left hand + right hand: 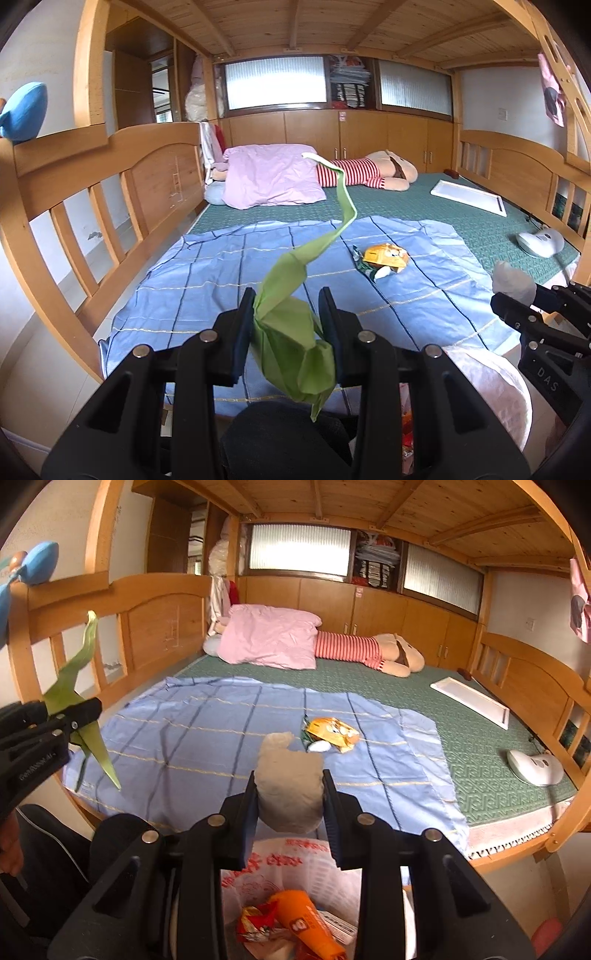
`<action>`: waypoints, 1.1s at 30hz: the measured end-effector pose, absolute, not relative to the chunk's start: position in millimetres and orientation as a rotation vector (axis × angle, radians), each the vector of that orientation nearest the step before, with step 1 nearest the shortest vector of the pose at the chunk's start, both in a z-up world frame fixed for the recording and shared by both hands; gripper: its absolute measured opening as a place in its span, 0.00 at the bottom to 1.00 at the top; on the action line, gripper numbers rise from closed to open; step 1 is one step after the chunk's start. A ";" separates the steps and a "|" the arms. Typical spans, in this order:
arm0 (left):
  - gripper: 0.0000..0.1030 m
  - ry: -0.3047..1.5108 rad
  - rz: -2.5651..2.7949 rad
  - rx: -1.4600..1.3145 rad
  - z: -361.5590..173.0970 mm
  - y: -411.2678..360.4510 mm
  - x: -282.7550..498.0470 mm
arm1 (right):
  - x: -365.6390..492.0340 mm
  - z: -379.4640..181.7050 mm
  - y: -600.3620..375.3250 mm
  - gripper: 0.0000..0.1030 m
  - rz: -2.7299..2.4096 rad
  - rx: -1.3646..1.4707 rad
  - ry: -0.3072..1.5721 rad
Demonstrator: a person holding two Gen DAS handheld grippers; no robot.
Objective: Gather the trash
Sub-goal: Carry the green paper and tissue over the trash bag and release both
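Observation:
My left gripper (287, 321) is shut on a long twisted strip of green paper (295, 343) that curls up and away over the bed. My right gripper (290, 801) is shut on a crumpled beige wad of paper (288, 786). Both hang off the near edge of the bed, above a white plastic trash bag (295, 853) with red print that holds an orange wrapper (306, 923) and other packets. On the blue checked sheet (207, 738) lies a yellow snack packet (332, 733) with smaller wrappers beside it. The right gripper (517, 299) shows at the right edge of the left wrist view.
A wooden bunk frame with side rails (110, 192) surrounds the bed. Farther back lie a pink pillow (269, 637), a striped plush toy (373, 653), a white board (472, 701) and a white device (535, 768) on the green mat. A person's dark-clothed knee (284, 435) is below the left gripper.

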State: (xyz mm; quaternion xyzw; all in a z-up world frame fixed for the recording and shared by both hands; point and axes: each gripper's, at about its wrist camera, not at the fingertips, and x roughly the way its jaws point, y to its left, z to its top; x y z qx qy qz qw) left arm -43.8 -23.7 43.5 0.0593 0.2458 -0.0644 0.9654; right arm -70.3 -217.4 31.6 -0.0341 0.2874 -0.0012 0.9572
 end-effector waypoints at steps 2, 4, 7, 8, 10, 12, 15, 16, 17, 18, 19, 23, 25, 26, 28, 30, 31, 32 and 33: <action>0.34 0.505 -0.138 0.124 41.2 -26.8 -43.3 | -71.9 27.5 -221.5 0.31 -0.013 -0.068 0.595; 0.34 0.508 -0.142 0.128 40.0 -30.0 -43.9 | -73.3 24.9 -225.7 0.31 -0.020 -0.063 0.603; 0.34 0.512 -0.151 0.134 38.5 -34.1 -44.3 | -74.0 24.2 -230.1 0.31 -0.028 -0.059 0.604; 0.34 0.514 -0.155 0.138 37.8 -36.0 -44.8 | -74.7 24.4 -230.6 0.31 -0.029 -0.056 0.602; 0.34 0.516 -0.160 0.144 37.6 -38.3 -44.6 | -75.4 25.2 -231.4 0.31 -0.028 -0.054 0.599; 0.35 0.521 -0.166 0.148 36.3 -40.5 -44.3 | -76.2 24.4 -231.6 0.31 -0.026 -0.056 0.600; 0.35 0.534 -0.183 0.150 33.9 -42.7 -43.2 | -76.4 20.8 -232.7 0.31 -0.024 -0.063 0.615; 0.35 0.539 -0.189 0.148 33.5 -44.0 -43.6 | -76.5 18.8 -232.8 0.31 -0.021 -0.065 0.624; 0.35 0.544 -0.194 0.147 32.5 -44.4 -43.1 | -77.0 15.6 -234.5 0.31 -0.018 -0.067 0.638; 0.35 0.549 -0.199 0.148 31.1 -45.0 -42.5 | -77.6 11.7 -237.1 0.31 -0.019 -0.067 0.654; 0.35 0.556 -0.207 0.146 30.0 -45.4 -41.7 | -77.2 7.9 -239.3 0.32 -0.021 -0.066 0.670; 0.35 0.630 -0.312 0.096 21.5 -46.8 -35.3 | -78.0 -24.9 -251.2 0.34 0.004 -0.038 0.810; 0.35 0.660 -0.353 0.077 16.5 -47.9 -33.4 | -77.1 -48.2 -258.7 0.42 0.044 0.014 0.928; 0.35 0.681 -0.388 0.069 13.1 -50.0 -32.2 | -76.6 -58.0 -261.9 0.48 0.065 0.041 0.981; 0.35 0.719 -0.458 0.042 6.3 -53.9 -32.0 | -77.6 -70.2 -270.4 0.60 0.073 0.102 1.039; 0.35 0.764 -0.527 0.001 0.5 -55.9 -29.0 | -80.4 -65.7 -282.1 0.67 0.032 0.148 1.013; 0.35 0.795 -0.568 -0.024 -3.8 -57.7 -26.6 | -82.1 -58.5 -290.7 0.70 0.001 0.178 0.981; 0.36 0.818 -0.596 -0.032 -7.9 -59.9 -25.6 | -82.3 -51.1 -297.8 0.72 -0.020 0.203 0.957; 0.36 0.833 -0.616 -0.032 -12.1 -62.9 -26.0 | -83.5 -43.6 -306.0 0.72 -0.039 0.234 0.927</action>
